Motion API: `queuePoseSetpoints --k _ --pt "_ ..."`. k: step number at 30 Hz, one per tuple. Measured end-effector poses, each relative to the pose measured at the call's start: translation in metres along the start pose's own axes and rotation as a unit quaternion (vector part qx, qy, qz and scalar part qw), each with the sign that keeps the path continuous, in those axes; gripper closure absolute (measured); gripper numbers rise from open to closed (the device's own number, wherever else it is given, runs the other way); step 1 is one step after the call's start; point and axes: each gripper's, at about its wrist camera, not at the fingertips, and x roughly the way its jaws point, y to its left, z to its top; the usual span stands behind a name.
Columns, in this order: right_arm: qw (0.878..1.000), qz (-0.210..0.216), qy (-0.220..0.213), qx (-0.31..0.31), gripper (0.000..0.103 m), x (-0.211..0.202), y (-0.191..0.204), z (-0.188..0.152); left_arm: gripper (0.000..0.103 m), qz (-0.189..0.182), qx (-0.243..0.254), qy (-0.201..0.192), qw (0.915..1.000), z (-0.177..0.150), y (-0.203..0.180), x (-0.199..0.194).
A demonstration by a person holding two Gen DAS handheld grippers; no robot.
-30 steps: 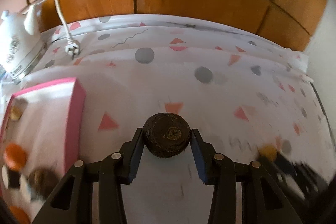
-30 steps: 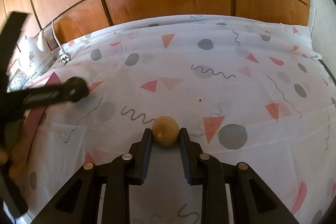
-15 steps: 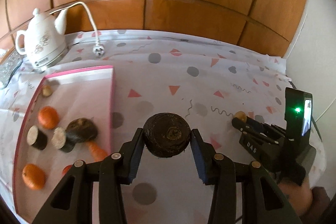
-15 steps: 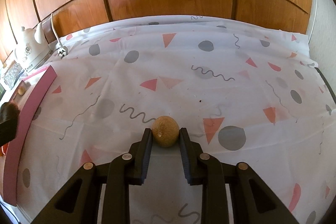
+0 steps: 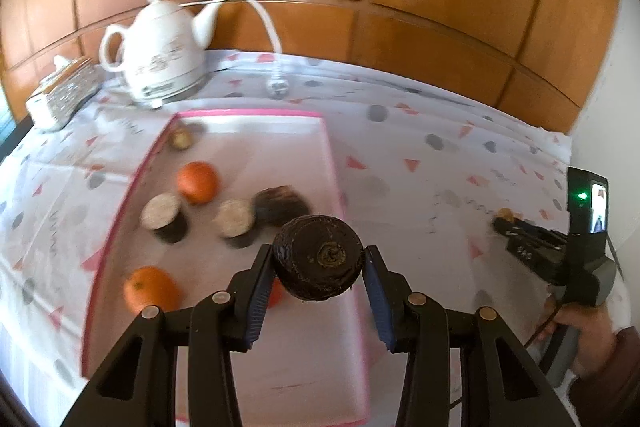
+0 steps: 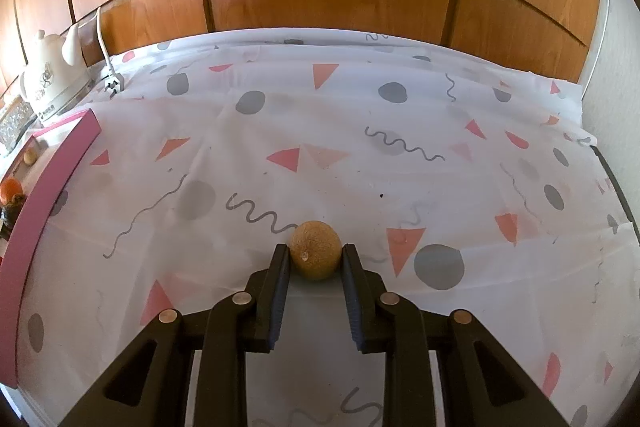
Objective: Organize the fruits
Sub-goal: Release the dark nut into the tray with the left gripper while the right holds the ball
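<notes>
A: What does the left tool (image 5: 319, 269) hold?

B: A dark brown, rough, round fruit (image 5: 319, 258). The two blue-padded fingers (image 5: 260, 289) are closed on its sides, about as wide apart as the fruit itself. The fruit hangs in the air above the near right part of the white tray with the pink rim (image 5: 330, 163).

A: And the right tool (image 6: 315, 263)?

B: Its jaws are narrow and grip a small, tan, round fruit (image 6: 315, 255). This one is low over the white cloth with grey dots and pink triangles (image 6: 360, 155) that covers the surface; whether it touches the cloth I cannot tell. It is well apart from the tray, which shows only at the far left edge of that view.

A: What lies in the tray already?

B: Two orange citrus fruits (image 5: 198, 182), two cut pieces with pale faces (image 5: 162, 213), one more dark fruit (image 5: 282, 205) and a small brownish one (image 5: 182, 138) in the far corner. Behind the tray stands a white ceramic kettle (image 5: 160, 67).

A: So which step is this?

B: I think it is the carrying of the dark fruit to the tray. Next, the left tool should go down to a free place on the near side, then open slowly, because a round fruit may roll. After this the tan fruit must travel left.
</notes>
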Motion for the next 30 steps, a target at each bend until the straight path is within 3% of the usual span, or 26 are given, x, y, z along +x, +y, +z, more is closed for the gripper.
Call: queuePoseSetpoints --k 15,20,23,30 --pt "0.999 -0.029 0.005 -0.019 0.077 -0.003 0.009 0.0 0.058 0.026 -0.063 -0.007 0.9977 -0.022 0.073 -0.019" --pt "0.999 0.042 0.013 0.011 0.078 -0.019 0.011 -0.01 0.058 0.031 -0.073 -0.006 0.9969 -0.029 0.086 -0.022" --pt "0.997 0.082 0.005 -0.011 0.078 -0.03 0.032 -0.022 0.058 0.028 -0.082 -0.004 0.9962 -0.028 0.09 -0.02" --pt "0.995 0.068 -0.016 -0.064 0.078 -0.034 0.075 -0.034 0.058 -0.026 -0.105 0.003 0.9942 -0.029 0.095 -0.023"
